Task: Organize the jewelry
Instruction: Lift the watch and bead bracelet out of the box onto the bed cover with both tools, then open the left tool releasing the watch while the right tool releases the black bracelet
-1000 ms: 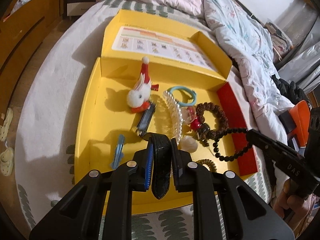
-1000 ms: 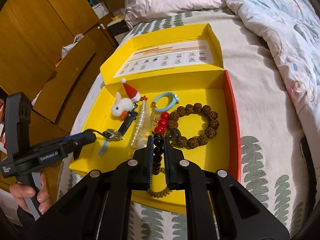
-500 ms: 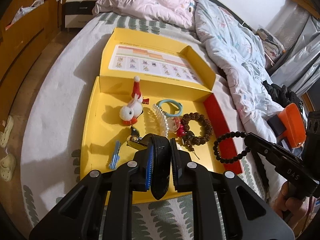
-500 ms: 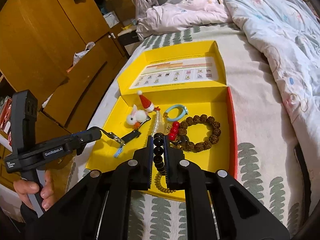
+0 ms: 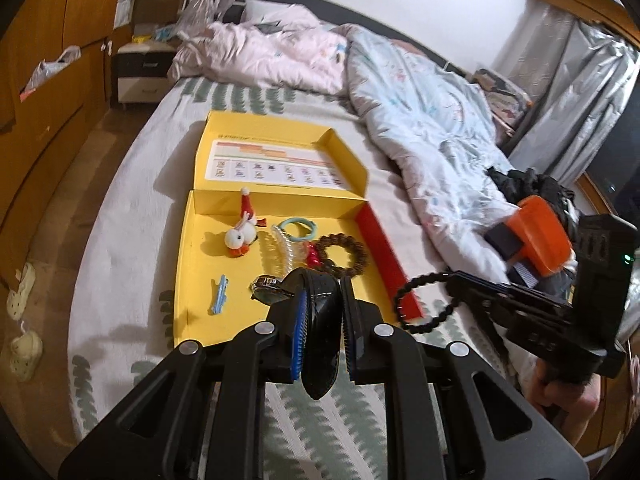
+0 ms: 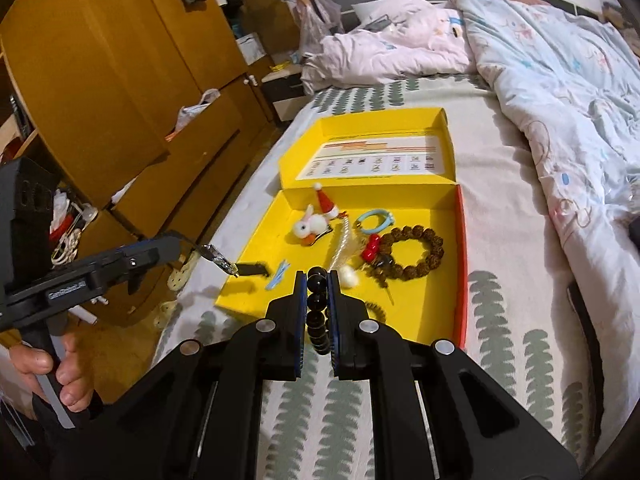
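Above the yellow box (image 6: 440,312), both grippers are lifting jewelry.
Left gripper (image 5: 322,312) is clamping a black watch strap (image 5: 320,344); right gripper (image 6: 318,292) is pinching a black bead bracelet (image 6: 318,320).

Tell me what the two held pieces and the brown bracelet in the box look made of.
Watch strap in the left gripper: glossy black, probably patent leather or plastic. Black bead bracelet in the right gripper: smooth shiny beads, glass or stone. Brown bracelet: matte knobbly beads, likely seeds or wood.
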The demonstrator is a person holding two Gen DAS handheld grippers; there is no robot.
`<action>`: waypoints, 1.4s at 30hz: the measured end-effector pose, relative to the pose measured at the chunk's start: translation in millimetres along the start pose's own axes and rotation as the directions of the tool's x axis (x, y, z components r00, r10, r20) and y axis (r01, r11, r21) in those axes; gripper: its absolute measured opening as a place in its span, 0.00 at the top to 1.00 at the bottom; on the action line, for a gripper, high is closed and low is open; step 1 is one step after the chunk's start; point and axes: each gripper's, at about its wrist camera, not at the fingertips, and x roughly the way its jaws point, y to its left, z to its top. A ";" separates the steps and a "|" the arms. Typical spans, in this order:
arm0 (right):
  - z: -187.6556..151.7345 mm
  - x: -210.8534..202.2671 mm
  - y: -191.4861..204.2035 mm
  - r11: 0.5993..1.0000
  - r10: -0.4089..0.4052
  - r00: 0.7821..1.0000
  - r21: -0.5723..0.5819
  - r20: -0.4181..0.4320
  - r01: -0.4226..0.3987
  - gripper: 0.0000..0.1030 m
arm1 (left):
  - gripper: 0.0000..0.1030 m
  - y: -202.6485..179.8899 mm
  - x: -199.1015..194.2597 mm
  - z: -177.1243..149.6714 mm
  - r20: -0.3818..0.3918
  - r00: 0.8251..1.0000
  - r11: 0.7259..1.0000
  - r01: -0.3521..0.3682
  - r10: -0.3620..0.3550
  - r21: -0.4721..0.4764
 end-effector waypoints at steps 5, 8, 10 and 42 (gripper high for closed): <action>-19.8 -10.9 10.7 1.000 0.017 1.000 -0.015 -0.025 -0.017 0.90 | 0.85 -18.7 -15.0 -28.4 -0.026 0.999 0.998 0.042 -0.041 0.036; -43.0 -10.0 8.8 1.000 -0.005 0.998 -0.013 -0.059 0.005 0.90 | 0.85 -27.1 -10.7 -46.4 -0.075 0.994 0.995 0.083 -0.079 0.048; -56.8 -6.3 5.6 1.000 -0.017 0.996 -0.011 -0.087 0.016 0.90 | 0.85 -34.4 -5.6 -56.4 -0.112 0.989 0.992 0.107 -0.099 0.062; -116.7 102.1 -118.4 0.947 -0.221 0.891 0.131 -0.398 0.293 0.80 | 0.68 76.5 60.7 -115.9 -0.395 0.918 0.999 -0.020 0.029 0.028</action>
